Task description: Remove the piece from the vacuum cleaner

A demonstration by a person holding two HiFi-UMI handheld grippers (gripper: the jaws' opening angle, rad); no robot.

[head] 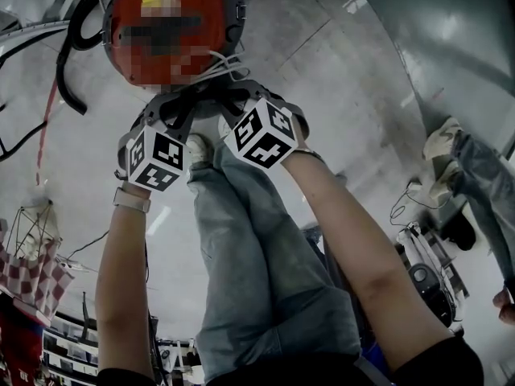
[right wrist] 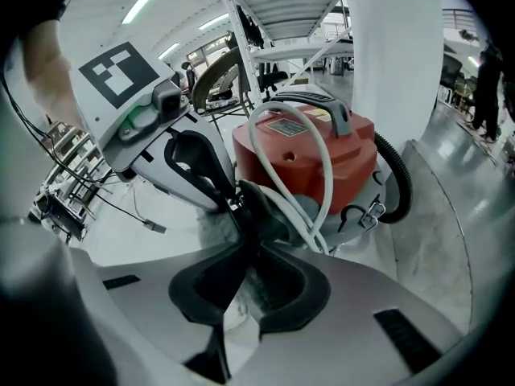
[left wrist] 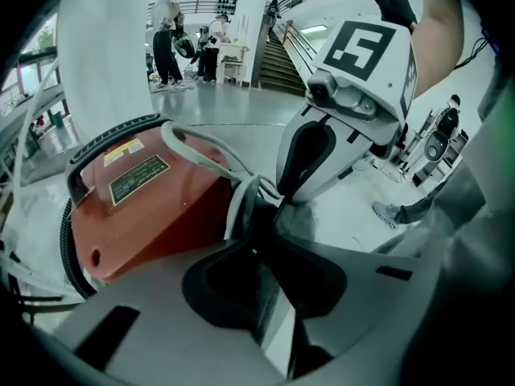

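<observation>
Red vacuum cleaner (head: 173, 22) on the floor (head: 338, 71), white cord (right wrist: 326, 175) looped over it; left tool (left wrist: 257, 232) and right tool (right wrist: 240, 215) each closed tight, tips meeting beside that cord at the cleaner's near side; piece indistinguishable.

Red vacuum cleaner (right wrist: 358, 155), white cord (right wrist: 328, 183)

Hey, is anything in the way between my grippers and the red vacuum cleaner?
Yes. A white cord loops over the front of the vacuum cleaner, right where the left gripper and right gripper meet with their tips closed. Nothing else visible lies between them and it.
</observation>
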